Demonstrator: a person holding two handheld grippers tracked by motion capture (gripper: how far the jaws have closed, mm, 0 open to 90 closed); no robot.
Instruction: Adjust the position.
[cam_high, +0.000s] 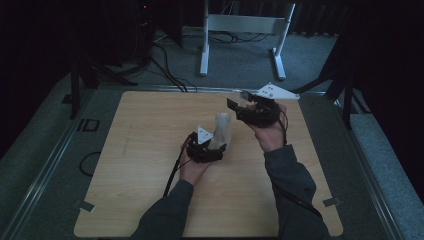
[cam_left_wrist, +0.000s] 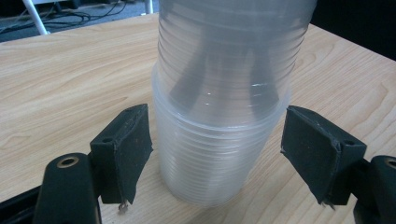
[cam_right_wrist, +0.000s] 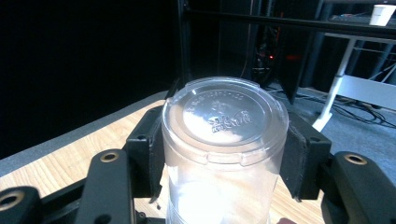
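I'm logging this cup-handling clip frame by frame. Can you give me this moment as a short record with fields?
surface: wooden table
stack: clear plastic cups nested upside down, standing on the table
left tongs: jaws either side of the stack's lower part, pads apart from it, open
right tongs: shut on single clear cup, base toward the camera
position: single cup held off the table, beyond the stack in the high view

Upside-down stack of clear plastic cups (cam_left_wrist: 219, 135) on table, single clear cup (cam_right_wrist: 224, 154) lifted, base showing
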